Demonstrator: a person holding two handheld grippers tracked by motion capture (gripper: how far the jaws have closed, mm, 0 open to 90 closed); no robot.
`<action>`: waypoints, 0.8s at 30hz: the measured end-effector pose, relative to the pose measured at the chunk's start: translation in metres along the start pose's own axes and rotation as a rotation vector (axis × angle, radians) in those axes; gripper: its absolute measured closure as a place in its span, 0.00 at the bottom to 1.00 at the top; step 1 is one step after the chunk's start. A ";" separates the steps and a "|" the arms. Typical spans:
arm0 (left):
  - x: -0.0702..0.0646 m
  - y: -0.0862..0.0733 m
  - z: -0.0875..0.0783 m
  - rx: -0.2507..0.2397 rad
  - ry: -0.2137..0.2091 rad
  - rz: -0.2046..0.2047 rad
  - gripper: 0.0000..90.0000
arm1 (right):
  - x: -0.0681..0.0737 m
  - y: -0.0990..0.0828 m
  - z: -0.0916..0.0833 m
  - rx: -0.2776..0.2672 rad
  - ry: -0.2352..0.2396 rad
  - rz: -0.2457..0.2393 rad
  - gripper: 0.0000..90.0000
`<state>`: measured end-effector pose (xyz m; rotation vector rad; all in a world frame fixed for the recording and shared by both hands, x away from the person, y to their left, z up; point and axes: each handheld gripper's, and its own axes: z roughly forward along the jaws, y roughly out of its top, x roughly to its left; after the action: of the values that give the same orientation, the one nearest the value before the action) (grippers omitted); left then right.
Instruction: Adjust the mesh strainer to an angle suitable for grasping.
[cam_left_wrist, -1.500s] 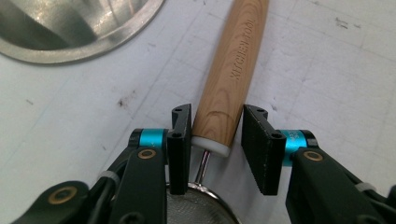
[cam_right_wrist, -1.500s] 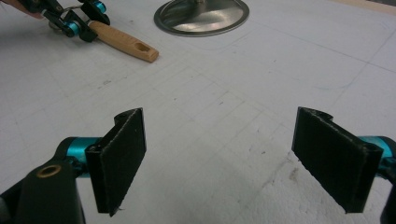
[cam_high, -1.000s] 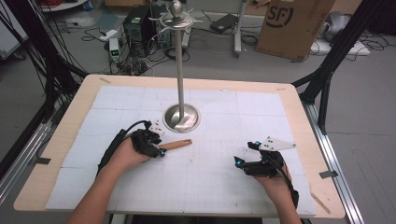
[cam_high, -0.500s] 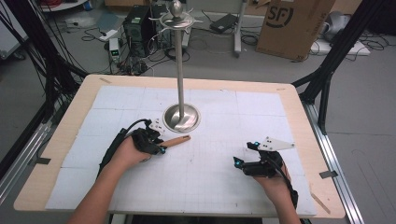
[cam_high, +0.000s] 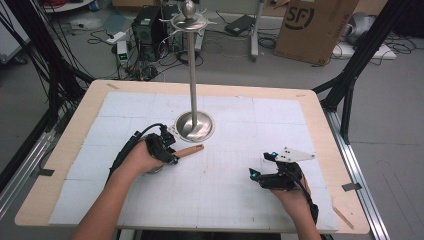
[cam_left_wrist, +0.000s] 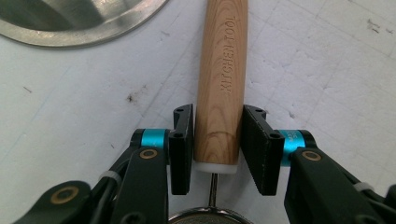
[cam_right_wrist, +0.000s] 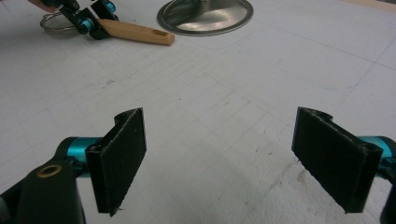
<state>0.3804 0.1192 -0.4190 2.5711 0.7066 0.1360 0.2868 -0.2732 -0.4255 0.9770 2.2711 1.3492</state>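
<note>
You get bright, even light from above. Soft shadows under hands. Shiny glare on metal base (cam_high: 194, 126). Close-up edges look blurry.

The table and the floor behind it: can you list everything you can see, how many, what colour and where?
Table: one, wood edge with white gridded top, middle.
Stand: one, silver pole on a round base, middle of the table, far side.
Tool: one, wooden handle marked KITCHEN TOOL, lying just in front of the stand's base, with a wire part at its near end.
Box: one, brown cardboard, floor behind the table, right.
Computer: one, black, floor behind the table, left, with cables around it.
Left claw: one, black and blue, its jaws have just been closing and now pinch the tool's handle.
Right claw: one, black and blue, open, low over the bare table, near right.
</note>
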 end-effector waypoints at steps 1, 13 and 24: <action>0.000 0.000 0.000 0.001 0.001 0.004 0.72 | 0.001 0.000 0.000 0.001 0.001 0.004 0.19; -0.003 -0.001 0.000 -0.013 0.017 -0.009 0.76 | 0.000 0.000 0.000 0.003 0.001 0.004 0.19; -0.011 -0.002 -0.014 -0.069 0.036 0.022 0.76 | -0.004 0.001 -0.005 -0.017 -0.010 0.014 0.19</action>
<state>0.3669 0.1212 -0.4068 2.5168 0.6753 0.2111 0.2867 -0.2789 -0.4227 0.9932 2.2463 1.3642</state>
